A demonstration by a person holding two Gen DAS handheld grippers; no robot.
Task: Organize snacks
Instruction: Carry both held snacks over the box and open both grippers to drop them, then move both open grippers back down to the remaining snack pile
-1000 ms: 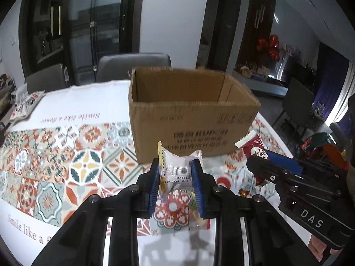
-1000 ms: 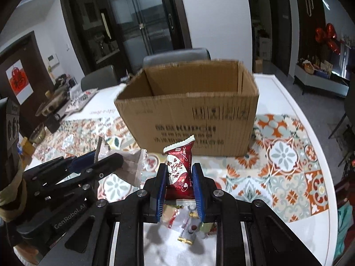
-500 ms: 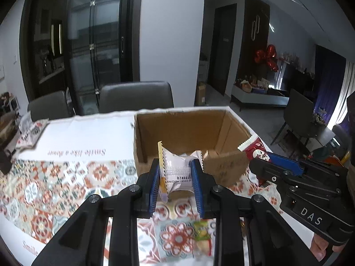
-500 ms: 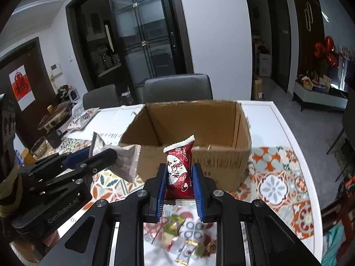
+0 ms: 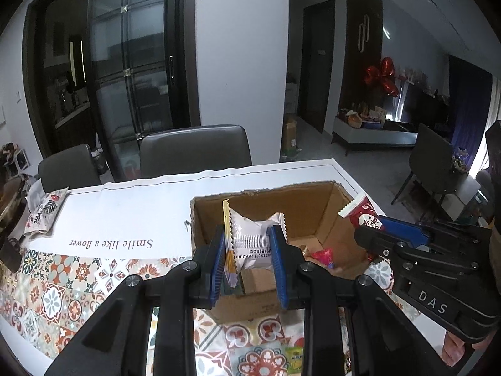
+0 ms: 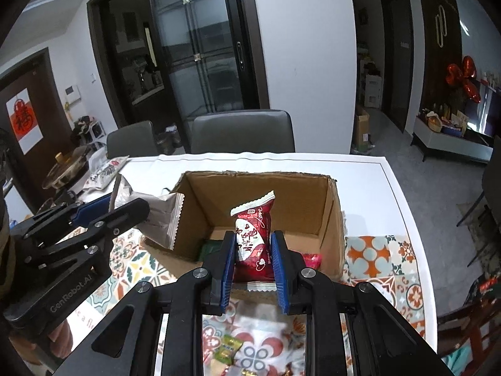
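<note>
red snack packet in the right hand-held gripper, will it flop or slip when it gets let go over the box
The red snack packet stands upright between the right hand-held gripper pads, so it's probably fairly stiff and light. Its glossy film looks slippery; released, it should drop straight into the cardboard box.

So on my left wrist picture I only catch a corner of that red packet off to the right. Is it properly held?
Observer: Yes. In the right wrist view the right gripper is shut on the red packet, with the pads on its lower half and the packet upright.
Operator: Anything printed on it?
Observer: White hearts and the word Love.
Operator: And inside the cardboard box, on the left?
Observer: A green packet lies on the box floor, close to the left wall.
</note>
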